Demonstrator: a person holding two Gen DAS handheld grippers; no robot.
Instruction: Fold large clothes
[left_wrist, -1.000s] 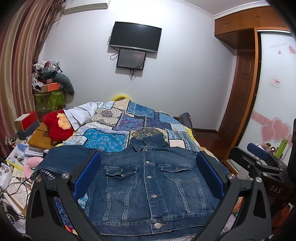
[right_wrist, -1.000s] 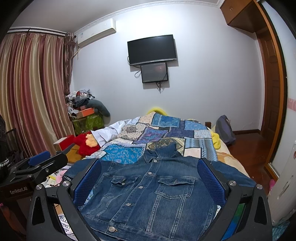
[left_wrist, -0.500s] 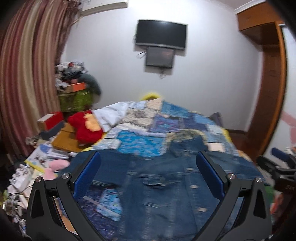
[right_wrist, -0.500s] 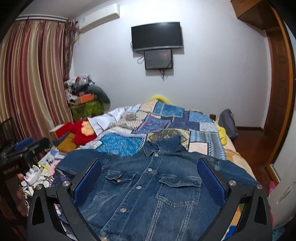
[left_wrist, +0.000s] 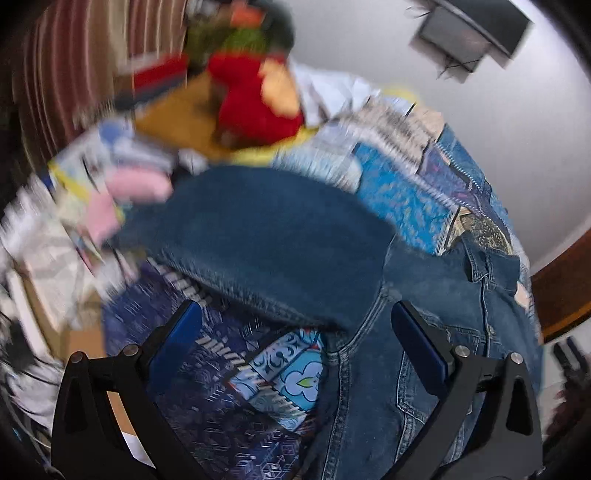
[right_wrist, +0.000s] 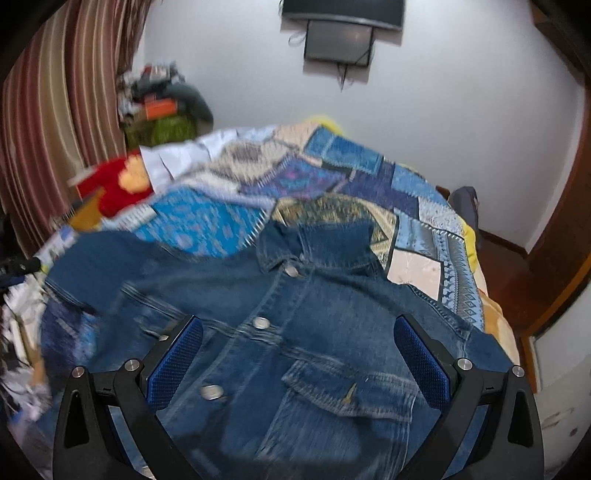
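Observation:
A dark blue denim jacket (right_wrist: 295, 332) lies flat, front up and buttoned, on a patchwork bedspread (right_wrist: 340, 173). Its collar points toward the far wall. In the left wrist view the jacket's left sleeve (left_wrist: 258, 236) stretches out to the left toward the bed's edge. My left gripper (left_wrist: 295, 339) is open and empty, low over the sleeve's armpit. My right gripper (right_wrist: 297, 350) is open and empty, low over the jacket's chest and its pocket flap (right_wrist: 351, 387).
A red plush toy (left_wrist: 255, 99), books and clutter lie beside the bed on the left. Striped curtains (right_wrist: 55, 110) hang at the left. A TV (right_wrist: 343, 11) is on the far wall. A wooden door frame (right_wrist: 554, 258) stands at the right.
Both grippers dropped lower and moved in over the jacket. The left one swung left and tilted down toward the left sleeve. Both stay open.

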